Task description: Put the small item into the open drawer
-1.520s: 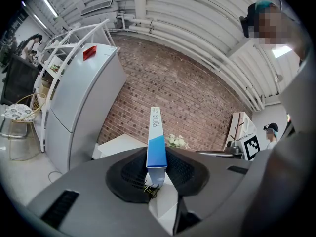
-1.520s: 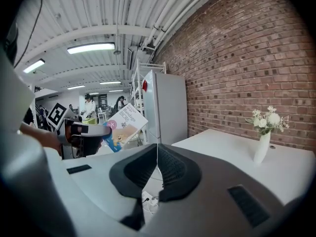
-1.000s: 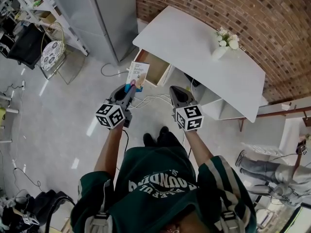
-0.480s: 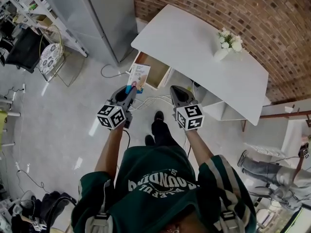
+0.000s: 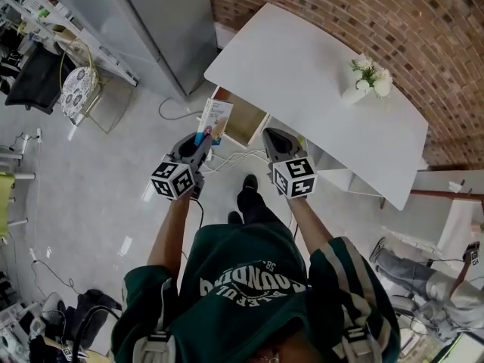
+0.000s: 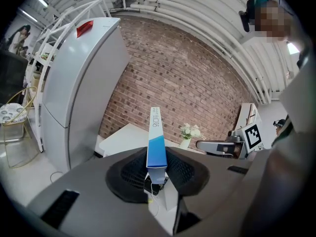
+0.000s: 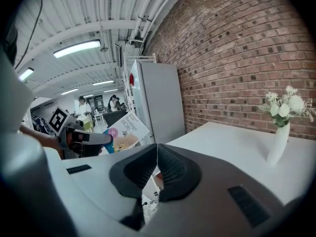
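We pinch the small box (image 5: 215, 119) by its lower end in our left tongs (image 5: 201, 138) — it stands in the air just short of the open drawer (image 5: 246, 121) under the worktop (image 5: 302, 66). Our right tongs (image 5: 272, 134) are pressed together, empty. Lowering the box in and releasing it is left to do

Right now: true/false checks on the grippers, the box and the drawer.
1. The left gripper is shut on the bandage box. True.
2. The right gripper grips something too. False: its jaws are together, with nothing between them.
3. The drawer under the white table is open. True.
4. The bandage box lies in the drawer. False: it is held in the left gripper's jaws.
5. The flower vase stands on the white table. True.
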Available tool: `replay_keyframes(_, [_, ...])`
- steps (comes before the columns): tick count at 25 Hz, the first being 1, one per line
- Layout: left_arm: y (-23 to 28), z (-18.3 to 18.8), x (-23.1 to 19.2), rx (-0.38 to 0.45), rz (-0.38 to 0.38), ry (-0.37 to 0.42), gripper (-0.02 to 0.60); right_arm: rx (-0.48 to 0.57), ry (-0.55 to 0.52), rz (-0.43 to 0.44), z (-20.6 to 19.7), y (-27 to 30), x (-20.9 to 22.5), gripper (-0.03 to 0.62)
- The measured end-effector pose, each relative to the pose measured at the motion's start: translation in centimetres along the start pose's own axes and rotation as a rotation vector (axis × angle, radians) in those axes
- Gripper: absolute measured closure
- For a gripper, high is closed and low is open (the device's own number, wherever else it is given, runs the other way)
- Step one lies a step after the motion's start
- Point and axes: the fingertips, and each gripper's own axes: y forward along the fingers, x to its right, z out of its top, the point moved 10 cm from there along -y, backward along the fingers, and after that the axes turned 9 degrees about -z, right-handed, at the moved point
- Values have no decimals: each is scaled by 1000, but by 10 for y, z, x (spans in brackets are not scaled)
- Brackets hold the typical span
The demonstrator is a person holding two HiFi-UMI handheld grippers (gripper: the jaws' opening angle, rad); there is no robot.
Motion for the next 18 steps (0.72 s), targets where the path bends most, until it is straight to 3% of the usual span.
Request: replay_keyframes(18, [40, -14, -45, -97, 101, -34, 485, -86, -11, 107, -7, 88, 37, 568])
